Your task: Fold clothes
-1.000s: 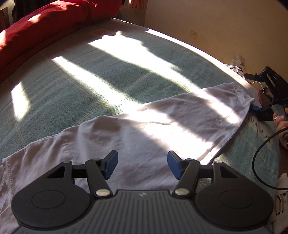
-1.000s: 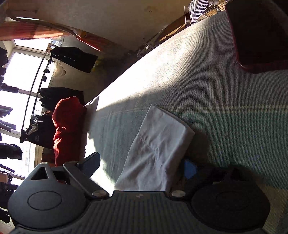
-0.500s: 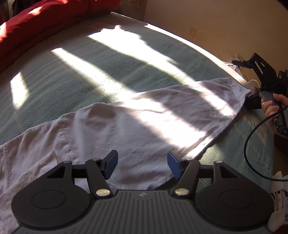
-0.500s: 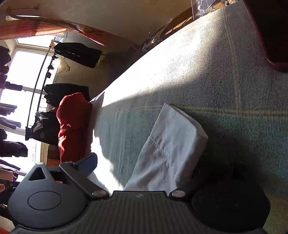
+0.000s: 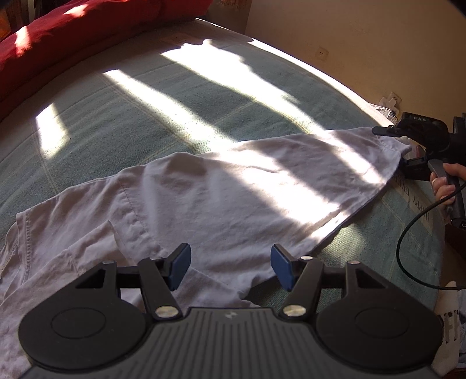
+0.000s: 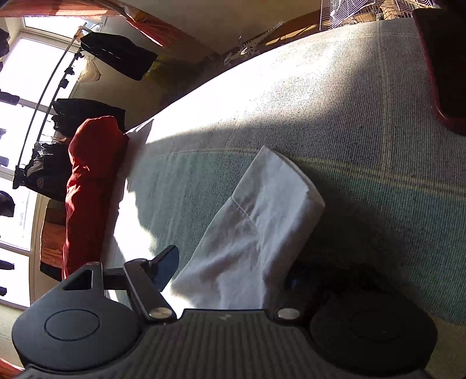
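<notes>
**White shirt stretched across the bed, one corner pinched**

A white shirt (image 5: 233,198) lies spread over the green bedspread (image 5: 174,96), crossed by bands of sunlight. The left tongs (image 5: 230,266) hang just above its near part, blue pads wide apart and holding nothing. Straight ahead of them the cloth runs to a long hemmed edge that slants away to the right. Beyond that hem the bedspread is bare, and the whole far half of the bed is open room up to the red cushion (image 5: 72,26) along its far-left side.

At the shirt's far right corner the right tongs (image 5: 407,145) grip the fabric, close to the bed's right edge, where the beige wall (image 5: 364,43) stands near. A hand (image 5: 445,183) holds the handle, and a black cable (image 5: 407,233) loops down from it. From the right wrist view, the same tongs (image 6: 230,271) have a folded, stitched piece of the shirt (image 6: 256,227) running between them. One pad stands clear on the left, and the other is lost in shadow behind the cloth.

Pale letters on top of the right tongs read something like "DAS". Printed writing on the bedspread near the hand and on a white item (image 5: 448,315) at the lower right is too distorted to read.
</notes>
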Demonstrator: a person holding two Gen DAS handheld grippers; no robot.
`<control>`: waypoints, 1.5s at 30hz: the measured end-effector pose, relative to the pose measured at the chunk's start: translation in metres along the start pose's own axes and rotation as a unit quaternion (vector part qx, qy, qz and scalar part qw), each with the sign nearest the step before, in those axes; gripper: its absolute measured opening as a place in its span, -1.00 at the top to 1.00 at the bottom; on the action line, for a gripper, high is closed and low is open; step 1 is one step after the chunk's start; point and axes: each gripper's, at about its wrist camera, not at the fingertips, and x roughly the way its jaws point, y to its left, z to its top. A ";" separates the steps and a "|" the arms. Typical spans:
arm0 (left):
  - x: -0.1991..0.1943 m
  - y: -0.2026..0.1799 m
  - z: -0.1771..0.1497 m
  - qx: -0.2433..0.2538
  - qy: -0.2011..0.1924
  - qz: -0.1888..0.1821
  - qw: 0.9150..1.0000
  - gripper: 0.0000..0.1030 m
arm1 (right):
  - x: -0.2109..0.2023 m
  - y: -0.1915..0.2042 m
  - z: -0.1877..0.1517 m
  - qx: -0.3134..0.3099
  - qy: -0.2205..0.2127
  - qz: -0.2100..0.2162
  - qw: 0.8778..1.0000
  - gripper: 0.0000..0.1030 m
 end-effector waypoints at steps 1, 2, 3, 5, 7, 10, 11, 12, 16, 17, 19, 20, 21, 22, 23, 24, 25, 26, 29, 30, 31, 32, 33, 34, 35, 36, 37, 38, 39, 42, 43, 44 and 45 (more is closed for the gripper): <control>-0.003 0.000 -0.001 0.000 -0.001 0.001 1.000 -0.19 | -0.001 0.001 -0.001 -0.006 -0.001 -0.012 1.000 -0.10; -0.006 0.000 -0.003 0.001 -0.002 0.002 1.000 -0.19 | -0.001 0.002 -0.002 -0.012 -0.002 -0.025 1.000 0.03; -0.009 0.001 -0.004 0.001 -0.003 0.003 1.000 -0.19 | -0.002 0.003 -0.004 -0.019 -0.003 -0.038 0.999 0.17; -0.015 0.002 -0.008 0.003 -0.004 0.010 1.000 -0.19 | -0.003 0.007 -0.006 -0.037 -0.006 -0.070 0.997 0.53; -0.019 0.004 -0.011 0.000 -0.005 0.021 1.000 -0.19 | -0.004 0.013 -0.009 -0.055 -0.008 -0.090 0.994 0.70; -0.027 0.009 -0.018 -0.010 -0.005 0.030 0.999 -0.19 | -0.006 0.023 -0.013 -0.082 -0.008 -0.110 0.990 0.72; -0.030 0.009 -0.021 -0.010 -0.005 0.033 0.999 -0.19 | -0.007 0.027 -0.014 -0.091 -0.008 -0.112 0.989 0.72; -0.034 0.010 -0.024 -0.010 -0.005 0.036 0.999 -0.19 | -0.009 0.032 -0.015 -0.100 -0.008 -0.112 0.989 0.72; -0.046 0.014 -0.034 -0.004 0.001 0.049 0.999 -0.19 | -0.018 0.057 -0.023 -0.131 -0.010 -0.099 0.986 0.72; -0.048 0.015 -0.037 -0.002 0.005 0.053 0.999 -0.19 | -0.019 0.063 -0.026 -0.139 -0.011 -0.099 0.985 0.72; -0.052 0.018 -0.043 0.001 0.012 0.065 0.998 -0.19 | -0.022 0.077 -0.031 -0.155 -0.012 -0.095 0.983 0.72; -0.054 0.019 -0.046 0.003 0.015 0.068 0.998 -0.19 | -0.024 0.083 -0.035 -0.163 -0.012 -0.091 0.982 0.72; -0.057 0.021 -0.049 0.003 0.016 0.071 0.997 -0.19 | -0.026 0.090 -0.038 -0.170 -0.012 -0.087 0.982 0.73; -0.060 0.023 -0.053 0.003 0.017 0.073 0.997 -0.19 | -0.028 0.095 -0.040 -0.178 -0.012 -0.083 0.980 0.73; -0.063 0.025 -0.056 0.003 0.018 0.076 0.997 -0.19 | -0.030 0.102 -0.043 -0.186 -0.011 -0.080 0.979 0.73; -0.066 0.027 -0.059 0.002 0.019 0.077 0.997 -0.19 | -0.029 0.108 -0.046 -0.193 -0.011 -0.078 0.978 0.73; -0.068 0.028 -0.061 0.001 0.019 0.079 0.997 -0.19 | -0.029 0.115 -0.049 -0.201 -0.010 -0.077 0.977 0.73; -0.071 0.031 -0.064 0.001 0.019 0.080 0.997 -0.19 | -0.029 0.120 -0.051 -0.207 -0.009 -0.075 0.975 0.73; -0.081 0.038 -0.073 -0.002 0.015 0.081 0.997 -0.19 | -0.031 0.132 -0.059 -0.219 -0.007 -0.069 0.973 0.73; -0.084 0.040 -0.075 -0.002 0.016 0.081 0.997 -0.19 | -0.031 0.135 -0.062 -0.223 -0.006 -0.067 0.973 0.73; -0.086 0.042 -0.078 -0.003 0.016 0.081 0.997 -0.19 | -0.031 0.137 -0.065 -0.226 -0.005 -0.065 0.972 0.73; -0.086 0.043 -0.080 -0.001 0.020 0.084 0.996 -0.19 | -0.031 0.140 -0.068 -0.228 -0.004 -0.063 0.972 0.73; -0.086 0.043 -0.081 0.000 0.024 0.086 0.996 -0.19 | -0.031 0.142 -0.070 -0.230 -0.003 -0.062 0.971 0.73; -0.086 0.044 -0.083 0.001 0.028 0.089 0.996 -0.19 | -0.031 0.145 -0.073 -0.232 -0.002 -0.060 0.971 0.73; -0.086 0.045 -0.085 0.003 0.032 0.091 0.995 -0.19 | -0.031 0.146 -0.076 -0.235 -0.001 -0.059 0.970 0.73; -0.086 0.045 -0.087 0.004 0.036 0.094 0.995 -0.19 | -0.030 0.148 -0.079 -0.237 0.001 -0.058 0.970 0.73; -0.087 0.046 -0.089 0.005 0.040 0.097 0.995 -0.19 | -0.030 0.150 -0.081 -0.240 0.002 -0.057 0.969 0.73; -0.087 0.047 -0.090 0.007 0.044 0.099 0.994 -0.19 | -0.030 0.152 -0.084 -0.244 0.004 -0.057 0.968 0.73; -0.087 0.047 -0.092 0.008 0.048 0.102 0.994 -0.19 | -0.031 0.154 -0.086 -0.247 0.005 -0.058 0.967 0.73; -0.086 0.048 -0.096 0.012 0.060 0.100 0.993 -0.19 | -0.033 0.161 -0.093 -0.254 0.007 -0.061 0.965 0.73; -0.086 0.047 -0.096 0.015 0.058 0.102 0.993 -0.19 | -0.033 0.165 -0.095 -0.258 0.008 -0.061 0.964 0.73; -0.087 0.047 -0.097 0.018 0.057 0.104 0.993 -0.19 | -0.033 0.169 -0.098 -0.262 0.009 -0.059 0.963 0.73; -0.088 0.046 -0.097 0.021 0.056 0.103 0.993 -0.19 | -0.034 0.173 -0.100 -0.265 0.009 -0.058 0.962 0.73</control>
